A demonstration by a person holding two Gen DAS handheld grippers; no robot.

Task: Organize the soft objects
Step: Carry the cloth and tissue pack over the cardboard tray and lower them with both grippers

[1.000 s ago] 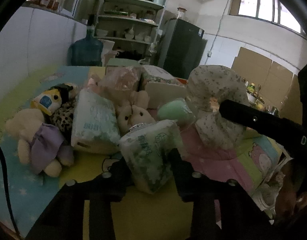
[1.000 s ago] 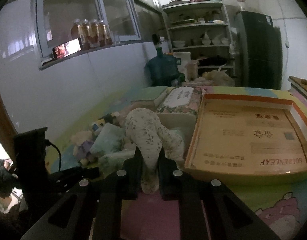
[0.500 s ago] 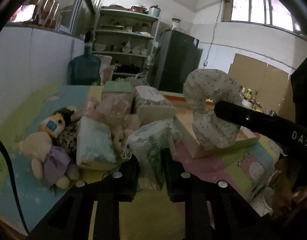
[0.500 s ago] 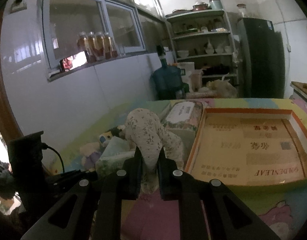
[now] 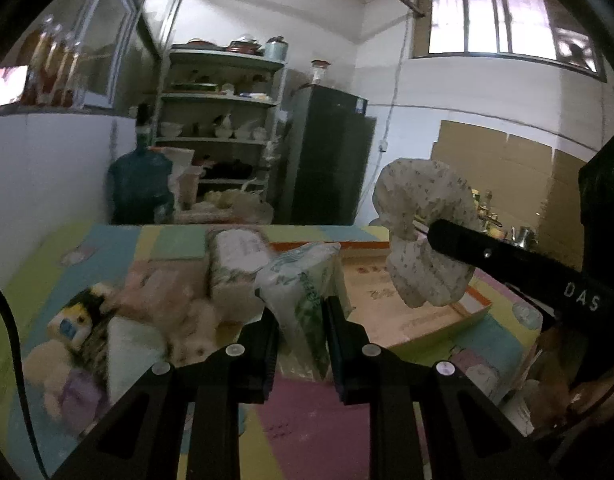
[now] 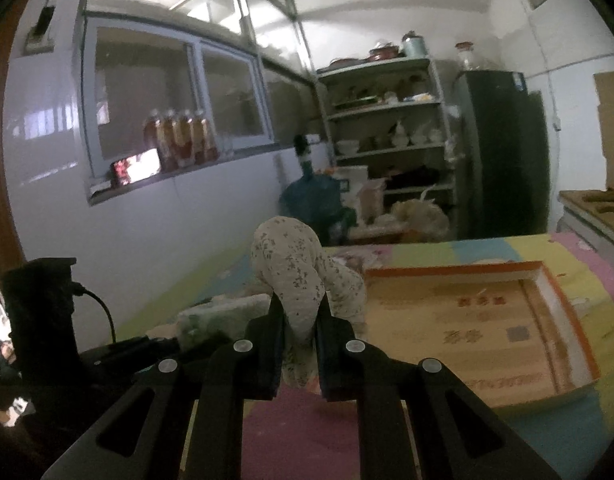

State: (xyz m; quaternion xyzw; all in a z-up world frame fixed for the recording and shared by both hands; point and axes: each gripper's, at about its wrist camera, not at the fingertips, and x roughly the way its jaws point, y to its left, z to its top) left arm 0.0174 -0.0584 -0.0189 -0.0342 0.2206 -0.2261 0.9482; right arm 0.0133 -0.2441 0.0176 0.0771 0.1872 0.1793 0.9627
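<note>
My left gripper [image 5: 301, 320] is shut on a green-and-white tissue pack [image 5: 303, 280], pinching its lower end and holding it upright above the foam mat [image 5: 315, 420]. My right gripper [image 6: 301, 320] is shut on a floral U-shaped neck pillow [image 6: 291, 264], which hangs in the air left of a shallow cardboard tray [image 6: 459, 270]. In the left wrist view the pillow [image 5: 423, 272] shows at the right, over the tray's near corner [image 5: 471, 312]. The tissue pack [image 6: 223, 316] also shows low at the left of the right wrist view.
A heap of plush toys [image 5: 67, 328], a pink bagged item [image 5: 163, 280] and another tissue pack [image 5: 235, 256] lie on the mat's left side. A water jug [image 5: 141, 188], shelves and a dark fridge [image 5: 327, 160] stand beyond the mat.
The left jaws have closed in on the tissue pack and lifted it off the mat. The right gripper has risen with the floral pillow and carried it sideways.
</note>
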